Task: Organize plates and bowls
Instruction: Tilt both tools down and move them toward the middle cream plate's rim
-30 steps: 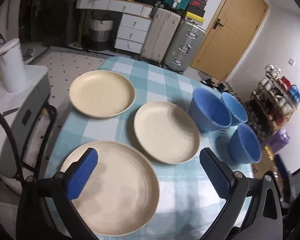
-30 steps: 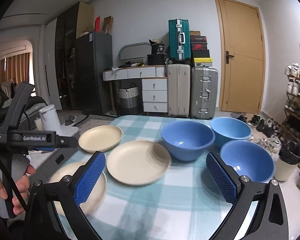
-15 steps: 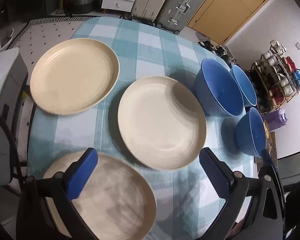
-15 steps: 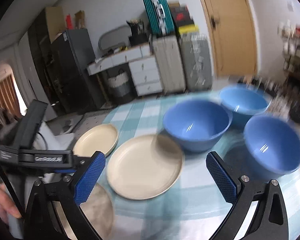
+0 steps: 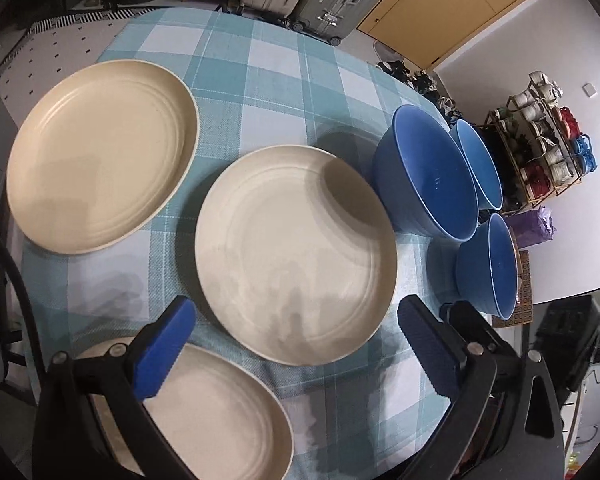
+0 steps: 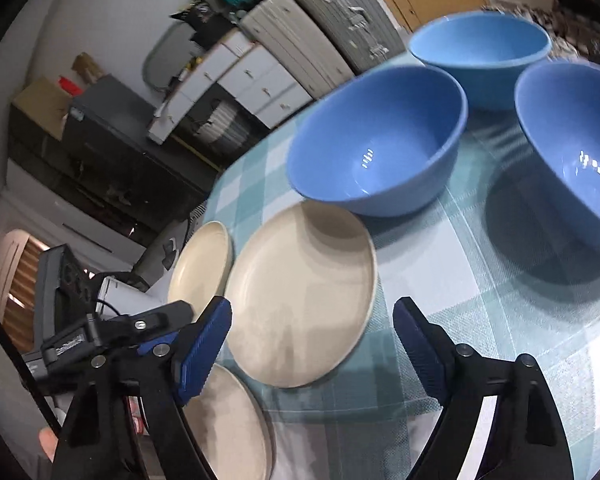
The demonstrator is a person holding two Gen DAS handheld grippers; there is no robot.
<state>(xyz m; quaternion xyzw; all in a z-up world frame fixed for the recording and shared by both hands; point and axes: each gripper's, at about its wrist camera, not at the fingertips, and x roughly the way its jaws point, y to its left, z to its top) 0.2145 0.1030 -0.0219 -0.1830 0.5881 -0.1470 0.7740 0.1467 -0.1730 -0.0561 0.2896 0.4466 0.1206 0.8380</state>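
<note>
Three round, smooth cream plates (image 5: 296,252) lie flat along the table's (image 5: 260,64) left side, and three shiny blue bowls (image 5: 428,176) stand by its right edge on checked cloth. My left gripper (image 5: 296,354) has its jaws wide apart, holding nothing. My right gripper (image 6: 312,354) has jaws that have just been closing a little around the middle plate's near edge, not pinching it.

Three cream plates (image 5: 296,252) lie flat ahead and left of the grippers; three empty blue bowls (image 6: 380,140) stand upright to the right.

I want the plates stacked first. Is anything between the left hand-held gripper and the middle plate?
Nothing visible. The left hand-held gripper hangs open over the middle plate's near rim, with only bare tablecloth around it.
</note>
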